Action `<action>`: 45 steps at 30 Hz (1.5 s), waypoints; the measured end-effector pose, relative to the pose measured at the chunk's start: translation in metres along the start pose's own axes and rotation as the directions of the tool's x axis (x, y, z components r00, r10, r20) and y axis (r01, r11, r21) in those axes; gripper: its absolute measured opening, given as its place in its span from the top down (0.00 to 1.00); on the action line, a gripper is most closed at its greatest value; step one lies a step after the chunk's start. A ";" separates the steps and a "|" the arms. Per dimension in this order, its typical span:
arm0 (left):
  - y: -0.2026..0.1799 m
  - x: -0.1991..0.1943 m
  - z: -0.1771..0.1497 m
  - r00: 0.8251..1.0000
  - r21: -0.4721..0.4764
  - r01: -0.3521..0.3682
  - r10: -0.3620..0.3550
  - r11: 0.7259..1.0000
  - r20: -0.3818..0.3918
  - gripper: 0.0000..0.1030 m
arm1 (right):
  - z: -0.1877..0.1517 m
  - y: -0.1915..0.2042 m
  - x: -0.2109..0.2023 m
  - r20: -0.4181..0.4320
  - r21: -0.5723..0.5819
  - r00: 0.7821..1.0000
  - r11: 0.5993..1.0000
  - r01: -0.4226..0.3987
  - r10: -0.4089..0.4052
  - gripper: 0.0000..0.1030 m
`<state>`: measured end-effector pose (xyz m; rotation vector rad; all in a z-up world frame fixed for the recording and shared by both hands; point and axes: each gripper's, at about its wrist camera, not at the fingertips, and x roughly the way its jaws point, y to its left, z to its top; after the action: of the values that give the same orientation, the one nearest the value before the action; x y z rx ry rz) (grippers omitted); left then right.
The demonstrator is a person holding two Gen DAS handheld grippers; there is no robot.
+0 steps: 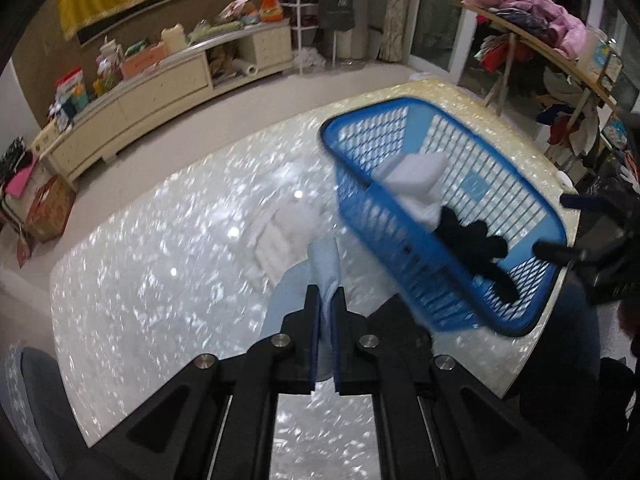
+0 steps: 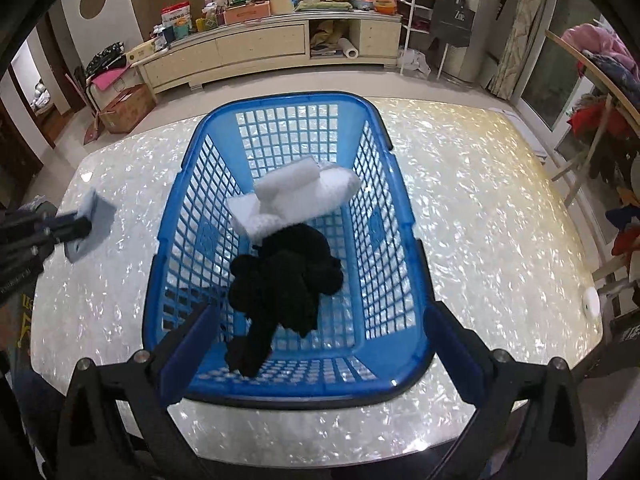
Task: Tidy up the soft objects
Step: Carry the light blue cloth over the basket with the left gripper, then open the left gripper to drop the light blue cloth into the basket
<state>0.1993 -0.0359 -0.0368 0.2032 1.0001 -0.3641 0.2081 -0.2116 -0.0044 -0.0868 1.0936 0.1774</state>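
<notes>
- Where the near edge of the tabletop (image 2: 480, 240) curves, right gripper (image 2: 316, 344) spread wide, gripping nothing, one finger either side of the blue basket (image 2: 288, 384).
- Just past those fingers, inside the basket's near half, black soft item (image 2: 286, 280) lying in a crumpled heap on the mesh floor.
- Further in, touching the black heap's far side, white soft pieces (image 2: 296, 196): a foam-like block resting on a fluffier white piece.
- Off the basket's left side, over the tabletop's left edge, left gripper (image 1: 325, 300) pinched narrowly on a light blue cloth (image 1: 326, 264), seen from the right wrist as a pale blue-grey piece lifted above the surface.
- From the left wrist view, beyond the held cloth, white folded cloth (image 1: 280, 236) flat on the tabletop, just beside the basket's left wall; blurred, so details unclear.
- Near the tabletop's right edge, small white round object (image 2: 591, 300), well apart from the basket.
- Beyond the far edge, across the floor, long cream cabinet (image 2: 260, 48) crowded with boxes and bottles, white wire rack (image 2: 420, 4) at its right end.
- To the far right, wooden rack (image 2: 600, 92) piled with clothes.
</notes>
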 end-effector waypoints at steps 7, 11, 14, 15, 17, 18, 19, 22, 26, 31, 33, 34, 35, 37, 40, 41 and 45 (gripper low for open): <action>-0.028 0.003 0.037 1.000 0.059 -0.009 0.007 0.998 0.025 0.96 | -0.011 -0.015 -0.003 0.026 0.030 1.000 0.999 -0.011 0.010 0.00; -0.046 0.011 0.054 1.000 0.107 -0.002 -0.001 0.994 0.025 0.96 | -0.011 -0.027 -0.002 0.034 0.046 0.999 0.999 -0.009 0.007 0.00; -0.058 0.019 0.067 1.000 0.130 0.006 -0.010 0.991 0.028 0.96 | -0.008 -0.034 -0.001 0.038 0.043 0.999 0.999 0.002 -0.003 0.00; -0.061 0.022 0.071 0.999 0.137 0.015 -0.020 0.990 0.033 0.96 | -0.007 -0.036 0.000 0.037 0.043 0.999 0.999 0.008 -0.009 0.00; -0.068 0.027 0.078 0.999 0.147 0.027 -0.032 0.989 0.035 0.96 | -0.004 -0.041 0.003 0.039 0.052 0.999 0.998 0.020 -0.022 0.00; -0.072 0.033 0.082 0.999 0.157 0.036 -0.040 0.987 0.028 0.96 | -0.005 -0.044 0.003 0.042 0.058 0.999 0.998 0.022 -0.024 0.00; -0.075 0.037 0.084 0.999 0.164 0.039 -0.044 0.986 0.025 0.96 | -0.004 -0.047 0.004 0.043 0.064 0.999 0.998 0.019 -0.022 0.00; -0.084 0.050 0.090 0.998 0.186 0.053 -0.057 0.981 0.012 0.96 | -0.005 -0.049 0.009 0.043 0.073 0.999 0.997 0.004 -0.007 0.00; -0.093 0.065 0.095 0.997 0.194 0.080 -0.082 0.978 -0.002 0.96 | -0.005 -0.051 0.020 0.021 0.069 1.000 0.998 -0.002 0.001 0.00; -0.101 0.083 0.100 0.993 0.204 0.121 -0.118 0.972 -0.027 0.96 | -0.002 -0.054 0.023 0.019 0.071 1.000 0.997 -0.012 0.010 0.00; -0.105 0.090 0.100 0.991 0.215 0.135 -0.130 0.967 -0.038 0.96 | 0.000 -0.058 0.023 0.021 0.076 1.000 0.997 -0.011 0.009 0.00; -0.107 0.094 0.100 0.990 0.219 0.140 -0.134 0.966 -0.044 0.96 | 0.001 -0.057 0.023 0.022 0.077 1.000 0.997 -0.011 0.010 0.00; -0.107 0.098 0.101 0.990 0.219 0.141 -0.133 0.966 -0.050 0.96 | 0.002 -0.058 0.023 0.022 0.078 1.000 0.997 -0.013 0.011 0.00; -0.108 0.106 0.102 0.988 0.213 0.151 -0.141 0.965 -0.062 0.96 | 0.002 -0.058 0.025 0.019 0.081 1.000 0.997 -0.017 0.016 0.00; -0.109 0.113 0.105 0.989 0.209 0.146 -0.134 0.967 -0.068 0.96 | 0.003 -0.058 0.028 0.014 0.079 1.000 0.997 -0.021 0.020 0.00; -0.110 0.115 0.105 0.988 0.207 0.152 -0.141 0.966 -0.069 0.96 | 0.004 -0.059 0.029 0.013 0.081 1.000 0.996 -0.024 0.023 0.00; -0.115 0.126 0.106 0.986 0.206 0.160 -0.144 0.965 -0.089 0.96 | 0.004 -0.059 0.036 -0.002 0.087 1.000 0.996 -0.028 0.028 0.00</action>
<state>0.2992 -0.2027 -0.0879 0.3359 1.0517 -0.6088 0.2386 -0.2656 -0.0359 0.0063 1.1048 0.1544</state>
